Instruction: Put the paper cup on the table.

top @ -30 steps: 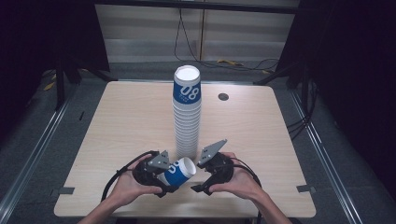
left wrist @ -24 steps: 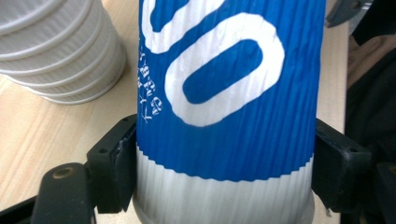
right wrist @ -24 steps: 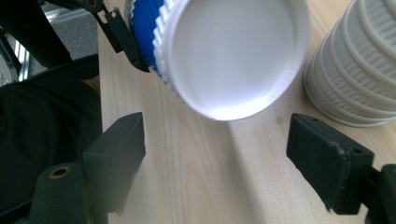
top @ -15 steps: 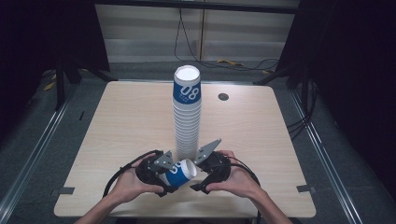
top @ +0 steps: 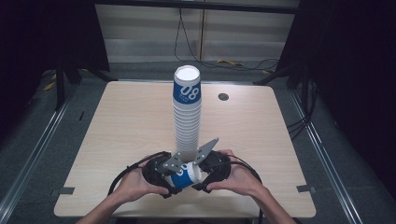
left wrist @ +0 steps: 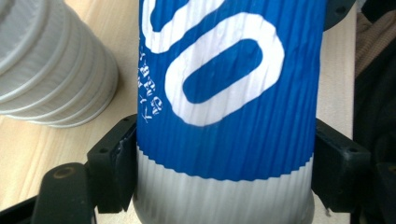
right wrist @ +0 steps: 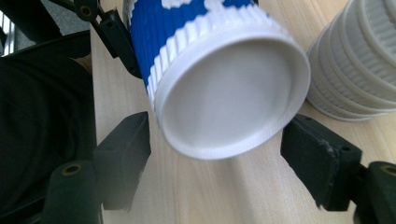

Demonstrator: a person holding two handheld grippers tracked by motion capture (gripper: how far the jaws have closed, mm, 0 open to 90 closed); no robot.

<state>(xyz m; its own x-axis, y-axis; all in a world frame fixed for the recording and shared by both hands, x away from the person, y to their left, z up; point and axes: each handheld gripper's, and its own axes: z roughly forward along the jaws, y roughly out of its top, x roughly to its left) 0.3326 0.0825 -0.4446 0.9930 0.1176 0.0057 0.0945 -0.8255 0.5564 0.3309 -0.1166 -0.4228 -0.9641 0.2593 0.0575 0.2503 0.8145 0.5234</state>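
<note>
Left gripper (left wrist: 224,182) grips a blue & white cup (top: 185,174) sideways just above the desk (top: 116,140) near the cup stack (top: 187,116); right gripper (right wrist: 215,163) jaws, just closing in, flank its base w/o touching, so handover looks imminent.

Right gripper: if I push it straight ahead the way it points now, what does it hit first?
Most likely the white closed end of the blue paper cup, sitting just beyond the right gripper, whose jaws have just been closing and look still clear of it. The left gripper clamps that cup.
</note>
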